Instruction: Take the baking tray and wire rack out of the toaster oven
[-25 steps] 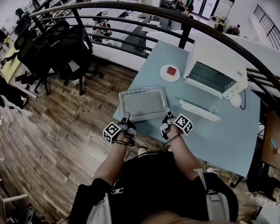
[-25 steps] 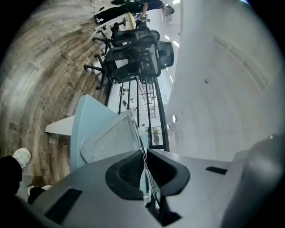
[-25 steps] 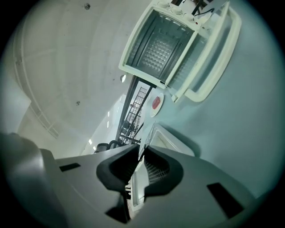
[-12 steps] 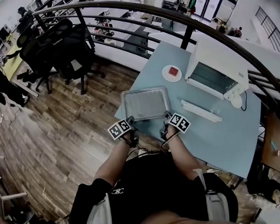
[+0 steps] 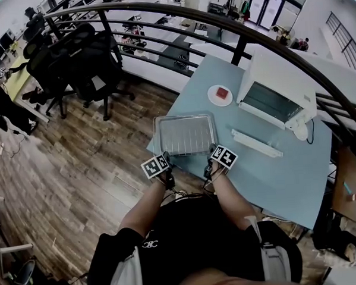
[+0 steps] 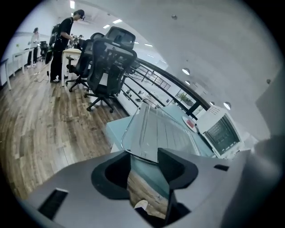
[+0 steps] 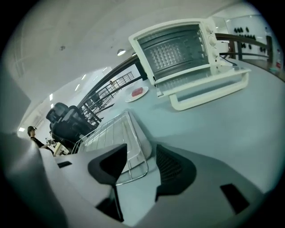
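The baking tray (image 5: 183, 134) lies flat at the left corner of the tabletop (image 5: 269, 176), with the wire rack (image 5: 178, 126) on top of it. The left gripper (image 5: 166, 161) and the right gripper (image 5: 211, 157) are at its near edge. Both have just been opening their jaws. These now stand spread, with a corner of the tray and rack between them, not pressed. Farther back stand a small plate (image 5: 222, 95) and the toaster oven (image 5: 276, 83), its door open.
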`<state>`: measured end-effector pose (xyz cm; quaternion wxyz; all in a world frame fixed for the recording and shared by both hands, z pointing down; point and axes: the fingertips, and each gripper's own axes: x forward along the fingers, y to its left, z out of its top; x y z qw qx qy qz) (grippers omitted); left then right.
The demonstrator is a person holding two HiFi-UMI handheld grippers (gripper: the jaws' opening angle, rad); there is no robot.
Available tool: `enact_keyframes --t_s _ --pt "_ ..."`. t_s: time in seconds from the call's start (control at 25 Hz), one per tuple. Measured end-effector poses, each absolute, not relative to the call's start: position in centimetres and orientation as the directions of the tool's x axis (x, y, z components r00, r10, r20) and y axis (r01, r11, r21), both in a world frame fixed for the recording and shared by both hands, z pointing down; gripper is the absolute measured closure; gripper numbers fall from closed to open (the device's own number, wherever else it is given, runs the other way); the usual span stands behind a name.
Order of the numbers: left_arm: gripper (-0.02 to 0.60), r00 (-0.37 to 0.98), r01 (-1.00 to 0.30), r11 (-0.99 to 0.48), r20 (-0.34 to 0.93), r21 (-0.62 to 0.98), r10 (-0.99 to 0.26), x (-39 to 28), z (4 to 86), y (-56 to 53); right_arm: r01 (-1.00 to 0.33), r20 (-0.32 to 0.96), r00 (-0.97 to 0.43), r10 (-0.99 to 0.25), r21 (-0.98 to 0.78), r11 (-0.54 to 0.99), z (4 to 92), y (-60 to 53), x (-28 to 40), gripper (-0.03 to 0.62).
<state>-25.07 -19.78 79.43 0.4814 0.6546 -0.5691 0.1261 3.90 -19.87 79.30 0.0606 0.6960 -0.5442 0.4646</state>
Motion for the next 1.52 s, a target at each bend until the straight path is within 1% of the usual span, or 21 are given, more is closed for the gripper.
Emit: enact_keyframes --t_s 0.32,0.36,0.44,0.52,0.68,0.76,0.8,0.88,0.92,0.96,1.12,1.36,1.52 --pt "0.362 0.269 -0.894 0.136 0.753 0.428 -0.601 -28.1 80.5 -18.7 -0.861 0.654 0.002 -0.756 -0.383 -0.333 76.8 -20.0 4.6 0.382" --pt "0.325 0.256 -0.905 0.126 0.759 0.405 -0.598 -28.4 80.6 -18.7 -0.866 0.640 0.001 -0.768 -0.383 -0.321 76.3 -20.3 4.5 0.382" --pt "0.313 0.239 -0.928 0.092 0.766 0.362 -0.596 -28.7 80.6 -18.7 -0.876 0.606 -0.007 -0.796 -0.387 -0.287 75.2 -20.8 4.2 0.388" --pt "0.313 0.221 -0.943 0.063 0.755 0.327 -0.617 -29.1 80.3 -18.8 -0.887 0.563 -0.023 -0.826 -0.393 -0.243 74.0 -21.3 3.7 0.404" --pt "0.314 0.155 -0.972 0.014 0.681 0.236 -0.716 -30.6 77.7 -20.2 -0.890 0.459 -0.082 -0.885 -0.433 -0.142 71.0 -22.3 2.2 0.452" --pt "0.316 0.140 -0.980 -0.014 0.639 0.197 -0.756 -31.0 75.6 -20.9 -0.894 0.412 -0.104 -0.905 -0.438 -0.096 69.3 -22.6 1.6 0.493" --pt "0.342 0.138 -0.983 -0.031 0.619 0.181 -0.773 -31.1 74.6 -21.3 -0.901 0.393 -0.109 -0.913 -0.428 -0.077 68.5 -22.7 1.3 0.513" --pt "0.455 0.134 -0.987 -0.060 0.573 0.147 -0.809 -31.2 72.3 -21.9 -0.923 0.359 -0.113 -0.926 -0.384 -0.036 67.0 -22.8 0.8 0.564" --pt "0.501 0.133 -0.989 -0.072 0.545 0.132 -0.828 -31.3 71.0 -22.2 -0.934 0.340 -0.115 -0.933 -0.356 -0.014 66.2 -22.8 0.6 0.582" --pt "0.528 0.134 -0.989 -0.085 0.515 0.118 -0.847 -31.2 69.8 -22.4 -0.944 0.319 -0.120 -0.940 -0.331 0.008 65.3 -22.8 0.3 0.592" --pt "0.558 0.153 -0.988 -0.135 0.402 0.073 -0.903 -30.2 64.6 -23.5 -0.962 0.203 -0.158 -0.966 -0.252 0.105 61.3 -23.2 -1.1 0.592" --pt "0.561 0.196 -0.981 -0.189 0.274 0.053 -0.942 -28.4 57.3 -23.9 -0.961 0.047 -0.239 -0.970 -0.157 0.229 54.9 -22.8 -3.3 0.594" --pt "0.561 0.252 -0.967 -0.255 0.188 0.009 -0.949 -26.6 52.9 -23.6 -0.956 -0.021 -0.261 -0.965 -0.133 0.261 51.6 -22.4 -3.8 0.594"
